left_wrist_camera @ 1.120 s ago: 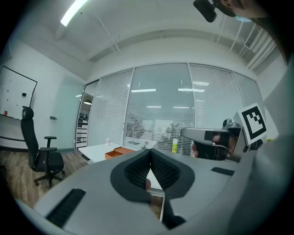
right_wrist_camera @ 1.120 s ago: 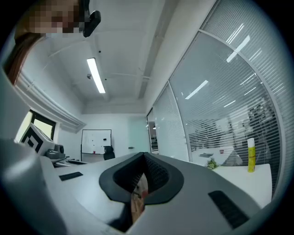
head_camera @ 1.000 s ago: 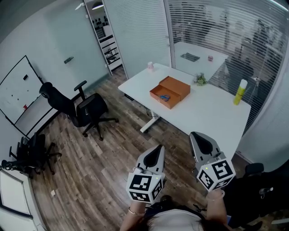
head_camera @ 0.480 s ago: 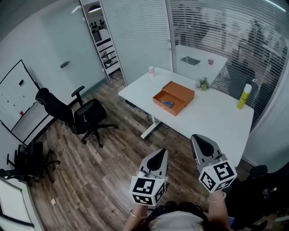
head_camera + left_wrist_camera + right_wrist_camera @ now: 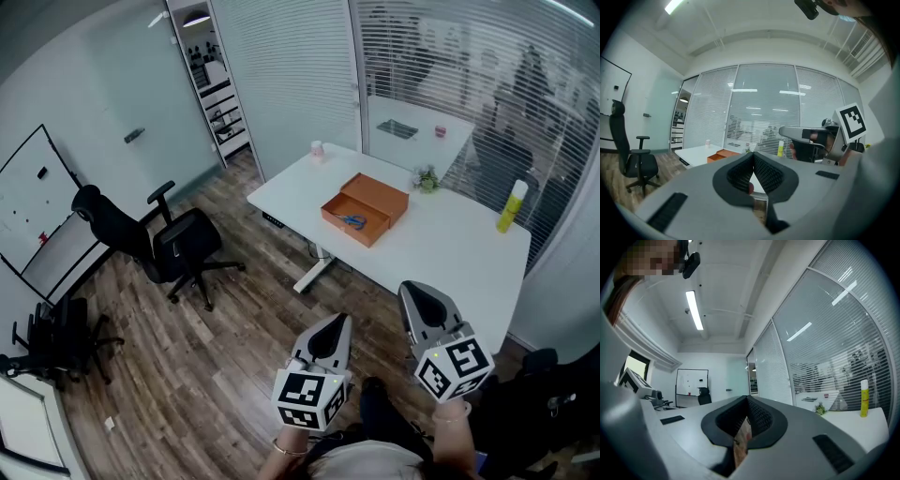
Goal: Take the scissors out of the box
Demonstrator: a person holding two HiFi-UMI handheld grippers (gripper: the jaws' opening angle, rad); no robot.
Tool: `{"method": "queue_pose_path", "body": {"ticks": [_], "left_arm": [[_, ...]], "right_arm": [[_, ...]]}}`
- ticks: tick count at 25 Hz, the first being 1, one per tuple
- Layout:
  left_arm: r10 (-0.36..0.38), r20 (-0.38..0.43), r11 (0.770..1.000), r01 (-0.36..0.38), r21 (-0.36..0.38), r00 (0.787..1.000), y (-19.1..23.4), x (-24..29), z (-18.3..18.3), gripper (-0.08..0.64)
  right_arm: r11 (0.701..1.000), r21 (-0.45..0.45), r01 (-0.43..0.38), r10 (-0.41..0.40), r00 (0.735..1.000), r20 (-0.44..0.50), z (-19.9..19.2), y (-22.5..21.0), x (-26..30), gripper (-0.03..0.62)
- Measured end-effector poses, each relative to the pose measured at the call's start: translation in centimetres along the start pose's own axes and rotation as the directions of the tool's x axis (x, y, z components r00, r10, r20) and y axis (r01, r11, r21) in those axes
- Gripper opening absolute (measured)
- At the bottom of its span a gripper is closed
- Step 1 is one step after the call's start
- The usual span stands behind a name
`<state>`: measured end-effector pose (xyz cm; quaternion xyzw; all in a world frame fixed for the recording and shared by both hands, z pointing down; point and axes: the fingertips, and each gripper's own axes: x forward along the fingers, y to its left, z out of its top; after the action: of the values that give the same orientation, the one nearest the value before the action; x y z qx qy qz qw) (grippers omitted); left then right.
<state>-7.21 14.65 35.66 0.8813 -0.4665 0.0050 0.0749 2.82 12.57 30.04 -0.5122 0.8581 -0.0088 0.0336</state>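
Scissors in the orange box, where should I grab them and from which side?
The scissors lie flat in the open orange box, so probably come down from above and pinch the blue handles; finer pose is too small to tell.

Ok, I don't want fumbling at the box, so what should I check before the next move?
1. Orange rectangular box open on top, on the white table: ok.
2. Blue-handled scissors visible inside the box: ok.
3. Left gripper empty: ok; jaws open for a grasp: not ok, shut.
4. Right gripper empty: ok; jaws open: not ok, shut.
5. Box within reach: not ok, both grippers are well short of the table.
6. Scissors' exact lie: cannot tell, too small.
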Motion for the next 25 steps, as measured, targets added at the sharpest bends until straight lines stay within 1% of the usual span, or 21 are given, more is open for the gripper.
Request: {"method": "queue_pose_path", "body": {"ticks": [11,20,25], "left_arm": [[0.002,-0.005,1.000,-0.002,0.009,1.000,2.1,4.1,0.1,0.018],[0.012,-0.014,1.000,-0.012,0.012,1.000,4.4,9.4,0.7,0.018],[0.025,-0.010,1.000,-0.025,0.015,1.000,6.0,12.6,1.3,0.018]], "right_arm": [[1.000,0.008,-0.015,0.015,1.000,0.006,-0.7,-2.4,3.8,0.028],[0.999,-0.021,-0.042,0.041,0.999,-0.019,-1.3,-5.5,8.8,0.028],[0.998,-0.022,-0.059,0.058,0.998,-0.019,-1.4,-7.6,11.8,0.028]]}}
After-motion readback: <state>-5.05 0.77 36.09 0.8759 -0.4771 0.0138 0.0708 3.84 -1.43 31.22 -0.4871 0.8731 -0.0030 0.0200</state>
